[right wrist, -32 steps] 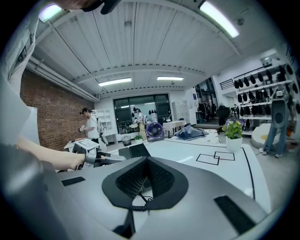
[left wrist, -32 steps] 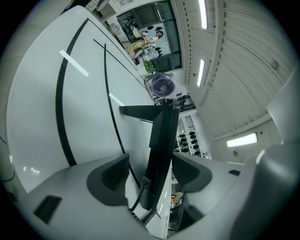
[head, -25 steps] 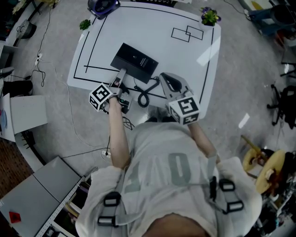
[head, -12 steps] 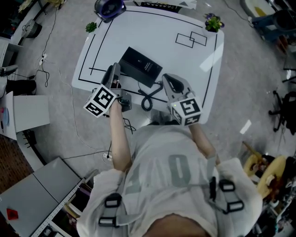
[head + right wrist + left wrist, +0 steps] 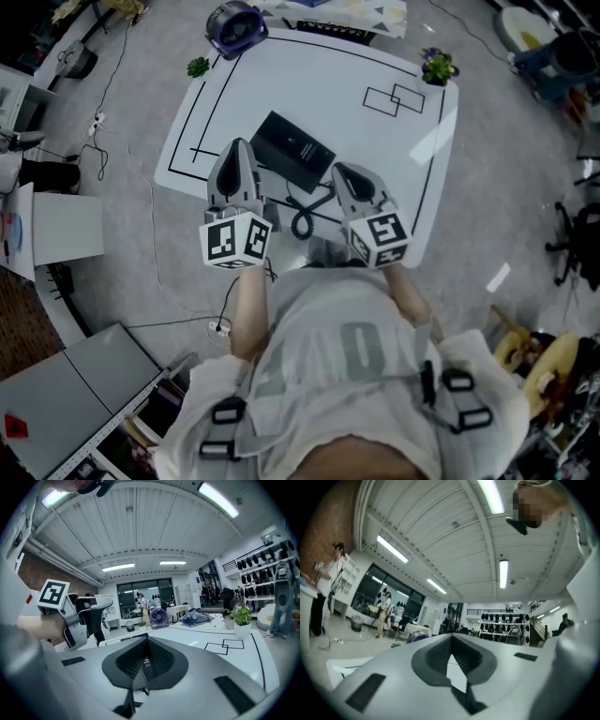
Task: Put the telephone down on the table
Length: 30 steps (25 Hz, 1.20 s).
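Note:
The black telephone (image 5: 292, 150) lies flat on the white table (image 5: 375, 66), and its coiled cord (image 5: 305, 217) loops toward the front edge. My left gripper (image 5: 233, 167) is raised just left of the phone. Its jaws are shut with nothing between them, and in the left gripper view (image 5: 451, 660) it points up across the room. My right gripper (image 5: 349, 183) hovers right of the cord. It is shut too, and in the right gripper view (image 5: 144, 660) it looks level over the table. The handset is hidden below the grippers.
A purple fan (image 5: 234, 23) stands at the table's far left corner, and a small potted plant (image 5: 438, 66) at the far right. Black outlines (image 5: 394, 98) mark the tabletop. Papers (image 5: 347, 14) lie at the far edge. Cables run over the floor (image 5: 122, 169) on the left.
The left gripper has lifted off the table beside the phone and tipped upward, and its jaws have gone from wide open to shut. The right gripper has hardly moved.

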Each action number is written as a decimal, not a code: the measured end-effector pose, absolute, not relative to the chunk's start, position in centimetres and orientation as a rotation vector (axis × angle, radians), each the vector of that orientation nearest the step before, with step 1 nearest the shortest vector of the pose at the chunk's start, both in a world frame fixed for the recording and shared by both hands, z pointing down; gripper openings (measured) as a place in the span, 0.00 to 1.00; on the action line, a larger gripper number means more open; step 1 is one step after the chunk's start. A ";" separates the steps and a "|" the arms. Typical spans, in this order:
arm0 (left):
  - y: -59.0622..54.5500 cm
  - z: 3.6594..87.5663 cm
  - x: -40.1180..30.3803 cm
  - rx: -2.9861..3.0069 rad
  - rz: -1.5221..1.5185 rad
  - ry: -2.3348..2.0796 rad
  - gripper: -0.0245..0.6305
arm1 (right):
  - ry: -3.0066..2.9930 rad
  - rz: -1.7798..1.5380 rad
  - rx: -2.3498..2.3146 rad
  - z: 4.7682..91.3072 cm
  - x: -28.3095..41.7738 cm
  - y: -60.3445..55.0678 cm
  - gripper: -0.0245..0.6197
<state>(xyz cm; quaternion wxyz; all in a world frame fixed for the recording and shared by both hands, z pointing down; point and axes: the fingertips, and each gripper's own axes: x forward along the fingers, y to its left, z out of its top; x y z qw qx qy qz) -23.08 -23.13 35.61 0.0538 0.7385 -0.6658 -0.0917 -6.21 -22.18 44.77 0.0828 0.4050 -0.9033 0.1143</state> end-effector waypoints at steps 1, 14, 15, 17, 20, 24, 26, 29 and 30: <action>-22.7 35.4 -22.5 2.264 -0.254 -2.073 0.05 | -2.701 0.341 1.213 44.6 -6.2 -22.2 0.05; -19.2 41.4 -18.1 2.273 -0.002 -2.048 0.04 | -2.693 0.284 1.216 44.3 -5.7 -22.1 0.05; -19.2 41.4 -18.1 2.275 0.009 -2.050 0.05 | -2.695 0.288 1.213 44.3 -5.7 -22.1 0.05; -19.3 41.2 -18.2 2.279 0.019 -2.062 0.04 | -2.702 0.289 1.208 44.2 -5.9 -22.0 0.05; -19.1 41.2 -18.3 2.280 0.035 -2.078 0.05 | -2.706 0.284 1.199 44.2 -6.3 -21.9 0.05; -18.8 41.5 -18.1 2.288 0.042 -2.067 0.04 | -2.709 0.279 1.195 44.2 -6.5 -21.8 0.05; -18.8 41.5 -18.1 2.282 0.039 -2.064 0.04 | -2.707 0.279 1.196 44.2 -6.4 -21.9 0.05; -18.7 41.9 -18.2 2.269 0.065 -2.058 0.04 | -2.710 0.277 1.196 44.3 -6.4 -22.0 0.05; -18.7 41.9 -18.2 2.270 0.071 -2.058 0.04 | -2.712 0.277 1.196 44.3 -6.5 -22.0 0.05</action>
